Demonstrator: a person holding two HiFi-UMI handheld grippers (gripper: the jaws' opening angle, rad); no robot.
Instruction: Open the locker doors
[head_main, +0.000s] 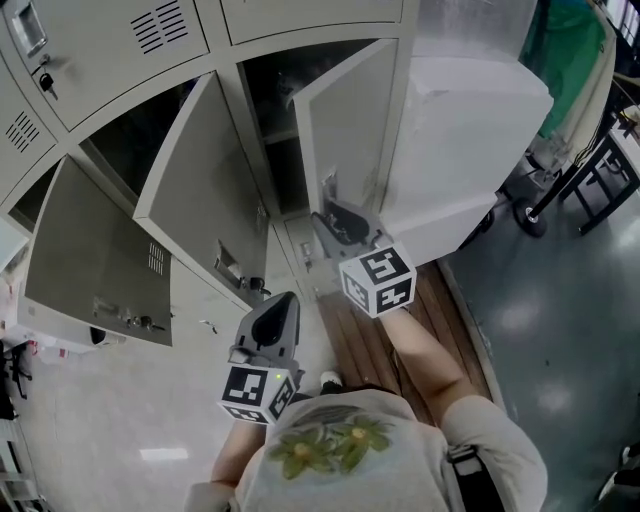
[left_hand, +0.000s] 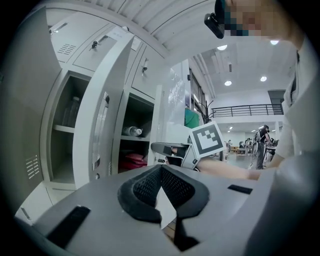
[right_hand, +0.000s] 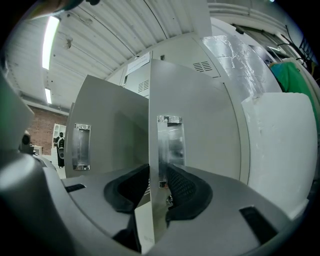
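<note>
Left hand-held gripper (head_main: 278, 308) hangs with jaws together, empty; right hand-held gripper (head_main: 333, 205) is clamped on the edge of an open locker door (head_main: 345, 130).

Grey locker doors (head_main: 200, 190) (three wide open)
</note>
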